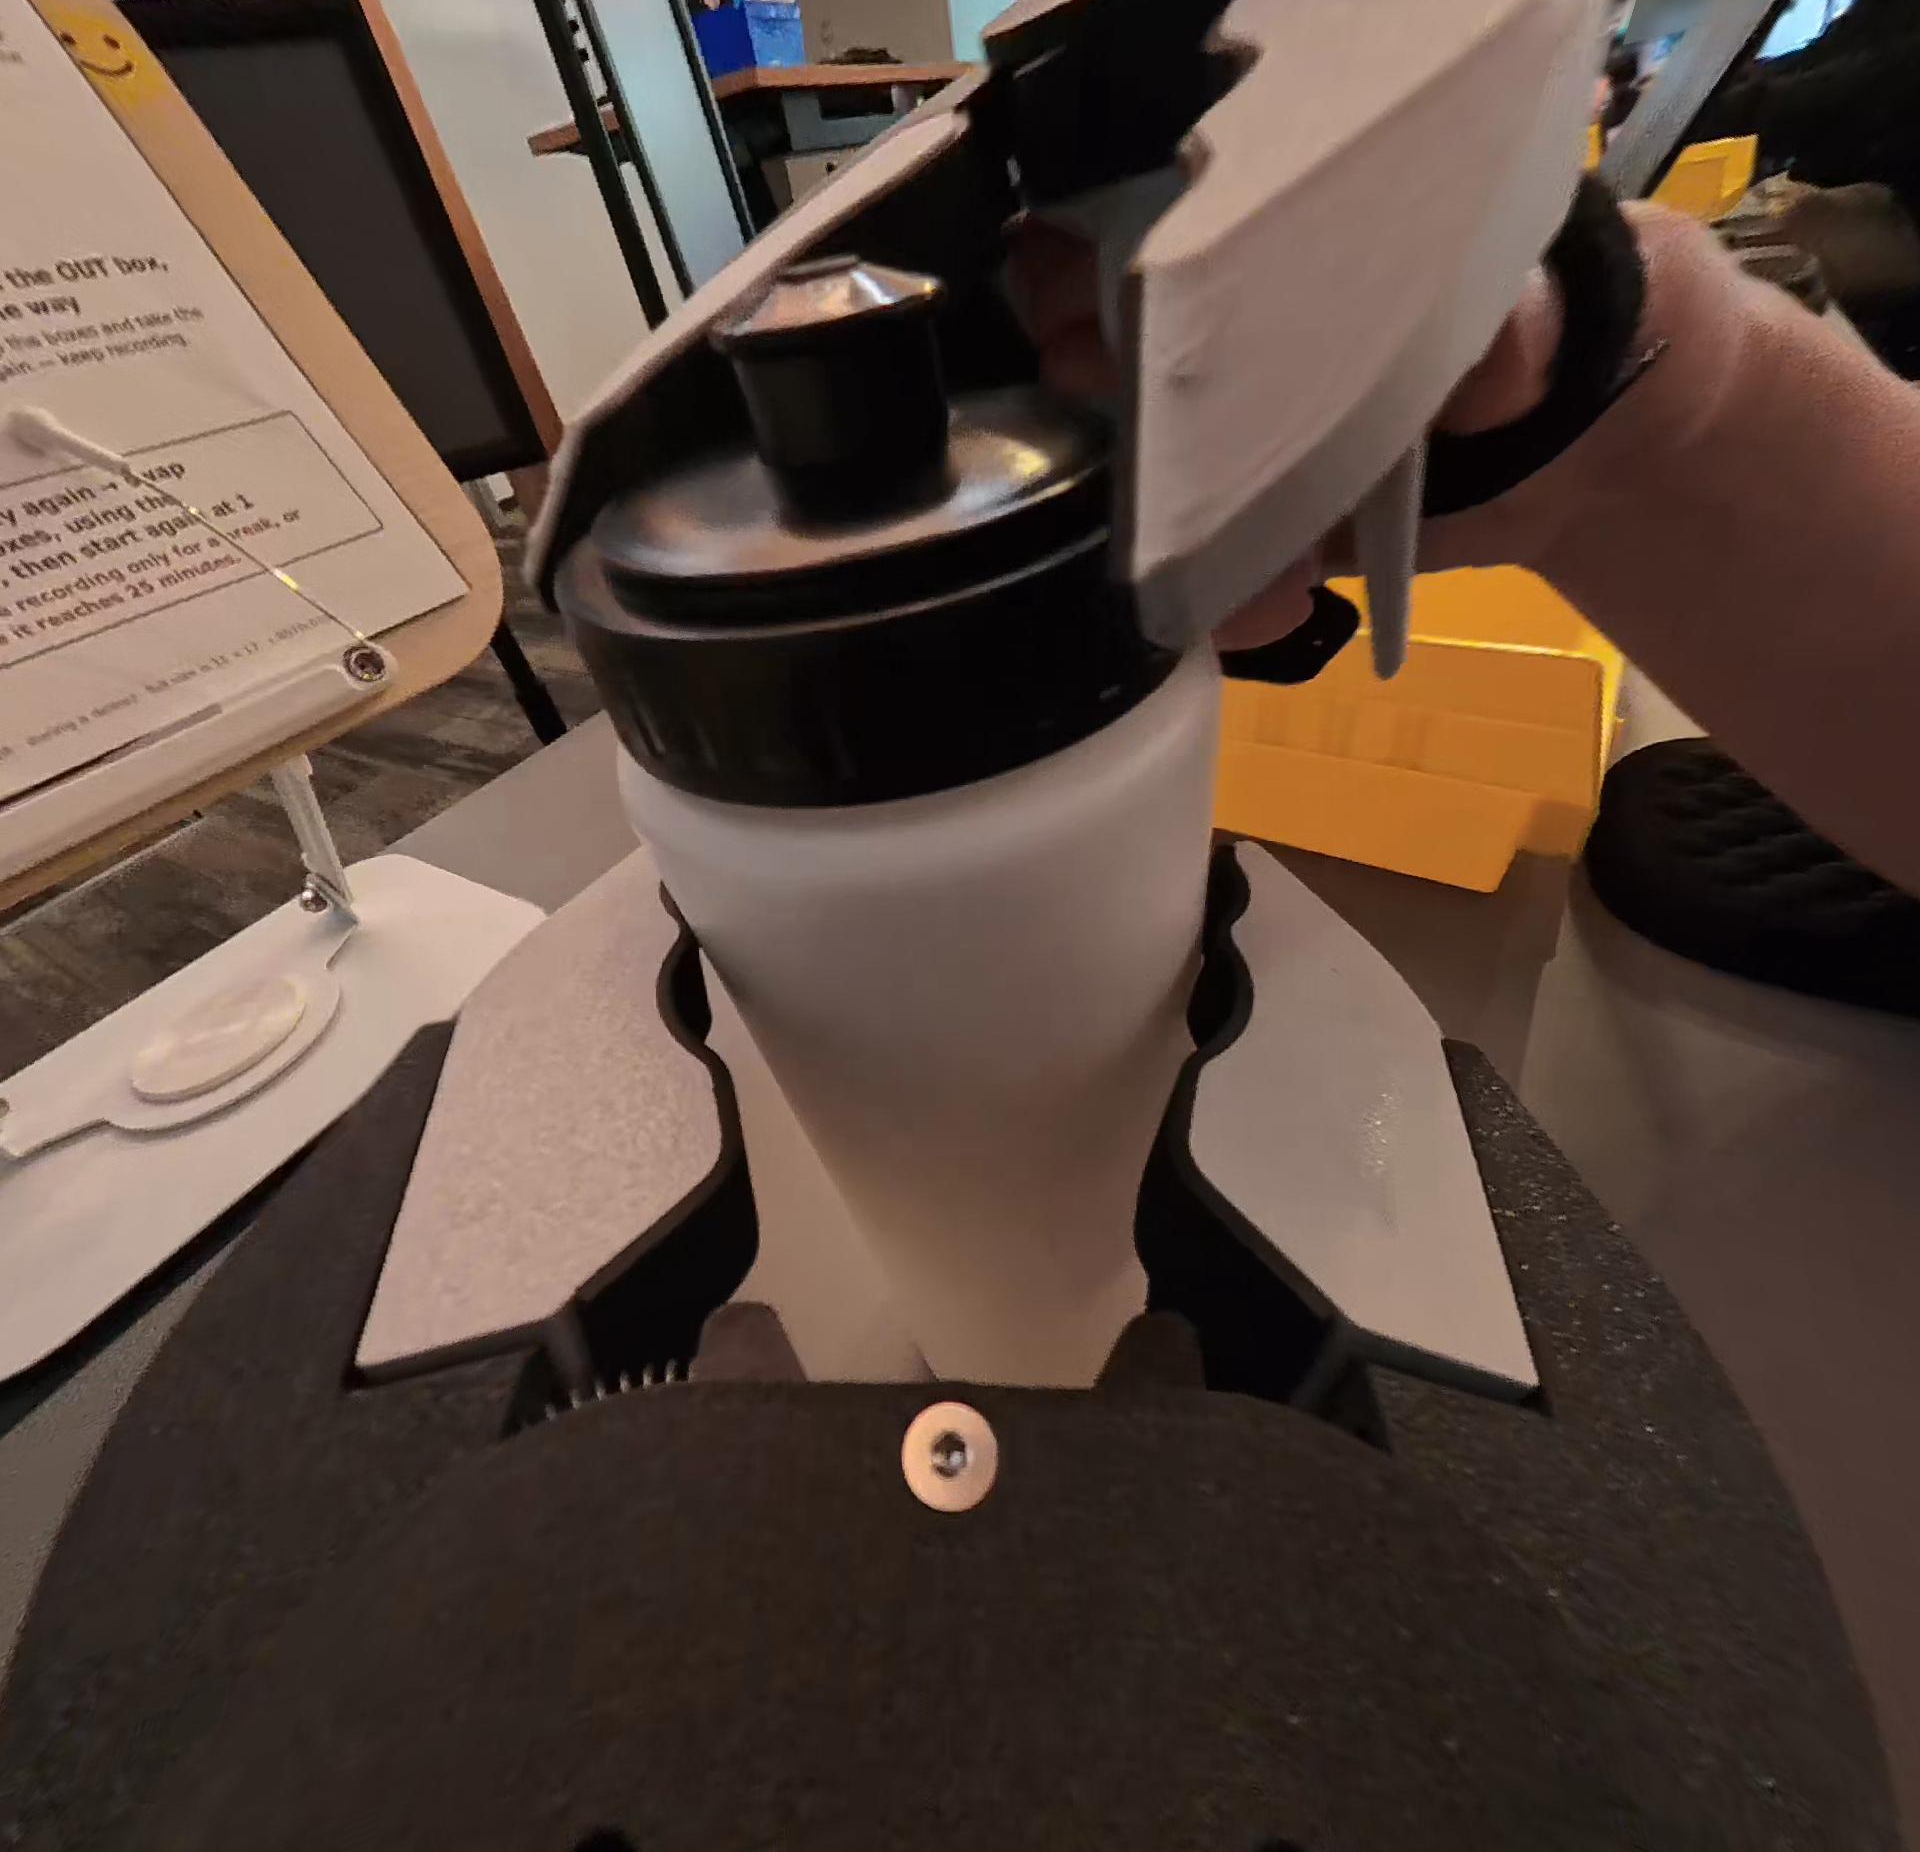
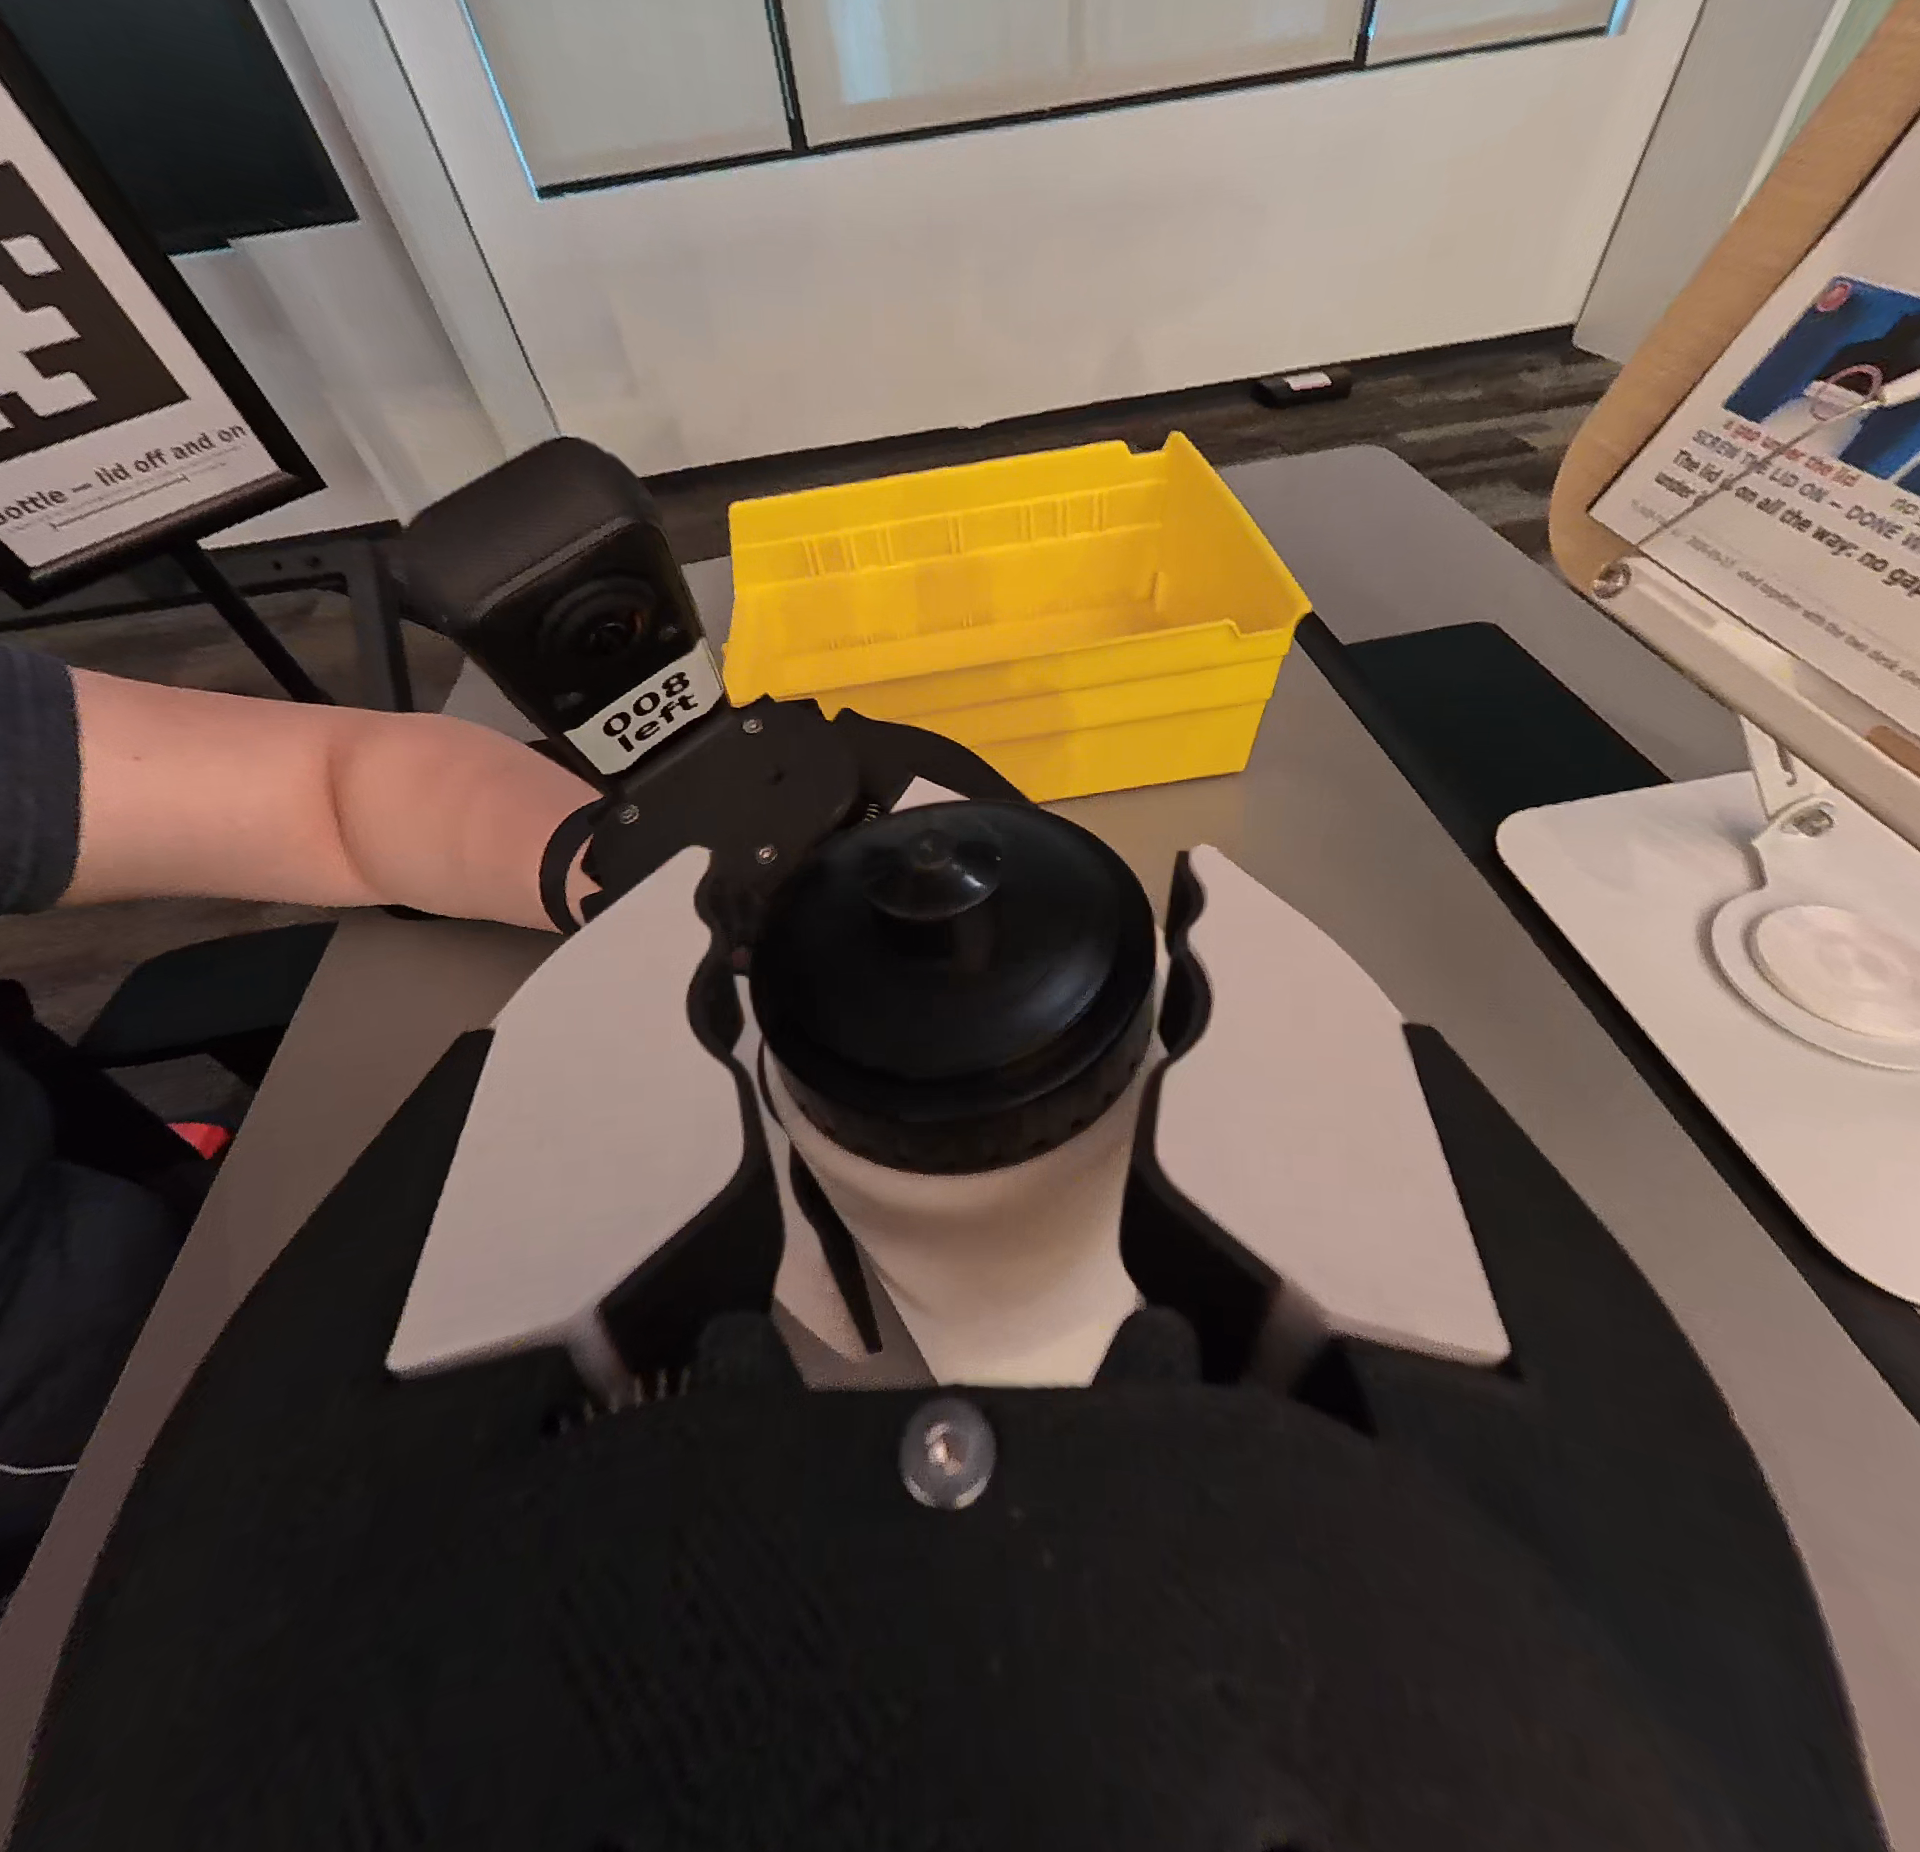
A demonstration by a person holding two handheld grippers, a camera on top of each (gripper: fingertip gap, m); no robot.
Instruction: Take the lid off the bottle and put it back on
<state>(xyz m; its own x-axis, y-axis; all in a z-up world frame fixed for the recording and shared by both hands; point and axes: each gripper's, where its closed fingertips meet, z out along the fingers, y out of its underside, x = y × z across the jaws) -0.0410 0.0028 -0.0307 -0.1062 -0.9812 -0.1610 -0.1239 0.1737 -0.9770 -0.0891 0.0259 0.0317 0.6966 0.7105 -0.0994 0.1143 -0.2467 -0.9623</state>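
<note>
**A:** What is the left gripper (image 1: 951, 909) doing?

**B:** It is clamping the bottle (image 1: 935, 1054) around its body. The scalloped black inner edges of its flat grey fingers are pressing into both sides. The bottle is standing upright on the table (image 2: 1351, 826), and its plastic is looking milky white, smooth and matte.

**A:** And the right gripper (image 2: 951, 867)?

**B:** It is coming in from above and closing on the lid (image 1: 862, 659), one finger bearing on each side of the rim. The lid is sitting on the bottle's neck. It is glossy black and round, with ribs running around its skirt and a stubby spout (image 1: 831, 379) sticking up from the centre.

**A:** Is any writing showing?

**B:** A white sticker (image 2: 649, 727) with black print is sitting under the lens of the left gripper's camera. A printed sheet is lying clipped on a wooden board (image 2: 1683, 348) with rounded corners, standing on a white base. A framed sign (image 2: 62, 348) is carrying a blocky black-and-white pattern above a line of text.

**A:** Anything behind the bottle?

**B:** A yellow plastic bin (image 2: 997, 711), ribbed inside, is resting on the smooth grey table just beyond it.
</note>
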